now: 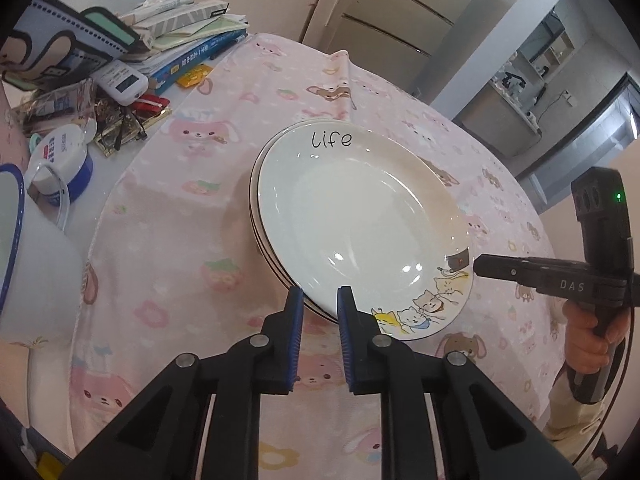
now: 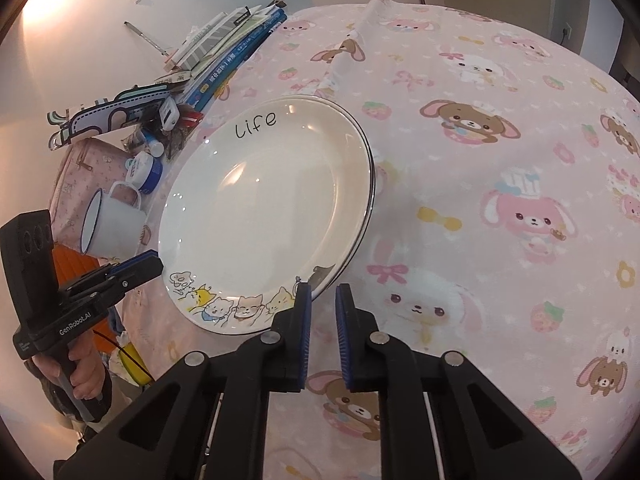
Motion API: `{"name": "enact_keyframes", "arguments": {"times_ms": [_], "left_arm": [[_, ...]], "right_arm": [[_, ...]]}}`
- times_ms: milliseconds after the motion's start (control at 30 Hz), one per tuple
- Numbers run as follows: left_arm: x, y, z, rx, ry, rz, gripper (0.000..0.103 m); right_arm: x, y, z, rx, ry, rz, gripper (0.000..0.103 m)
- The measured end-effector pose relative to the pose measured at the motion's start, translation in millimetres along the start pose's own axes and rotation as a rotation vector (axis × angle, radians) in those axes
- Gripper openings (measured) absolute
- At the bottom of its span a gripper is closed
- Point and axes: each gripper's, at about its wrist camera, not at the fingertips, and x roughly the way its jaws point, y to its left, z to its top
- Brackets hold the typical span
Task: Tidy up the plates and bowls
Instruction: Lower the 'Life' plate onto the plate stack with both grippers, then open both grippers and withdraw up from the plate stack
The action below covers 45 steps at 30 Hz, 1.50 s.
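Left wrist view: stack of plates [image 1: 360, 224] on pink cloth [image 1: 168, 264], centre frame. Left gripper [image 1: 318, 300] at stack's 6 o'clock edge; jaws narrow, no plate rim visibly between pads, nothing held. Right gripper [image 1: 476, 266] tip at stack's 4 o'clock, touching or just beside rim; cannot tell which. Lower plates mostly hidden under top one.

Right wrist view: right gripper at stack's 5 o'clock, jaws nearly closed, empty. Left gripper at 8 o'clock. Mug [image 2: 112, 224] beyond, 9 o'clock. Both equally near.
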Motion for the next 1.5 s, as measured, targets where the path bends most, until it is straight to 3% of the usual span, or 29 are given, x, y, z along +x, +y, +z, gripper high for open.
{"name": "enact_keyframes", "arguments": {"times_ms": [1100,1267,1433,1500], "left_arm": [[12,18,12,-0.043,-0.011,0.039,0.019],[9,4,6,0.027,-0.024,0.089,0.019],[8,-17,2,0.057,0.004,0.042,0.019],[5,-31,-1,0.095,0.001,0.047,0.027]], "right_arm": [[14,-7,13,0.003,-0.046,-0.04,0.012],[9,-4,8,-0.013,-0.061,-0.087,0.012],[-11,5,-10,-0.078,-0.118,-0.143,0.012],[-22,7,-18,-0.091,-0.149,-0.156,0.012]]}}
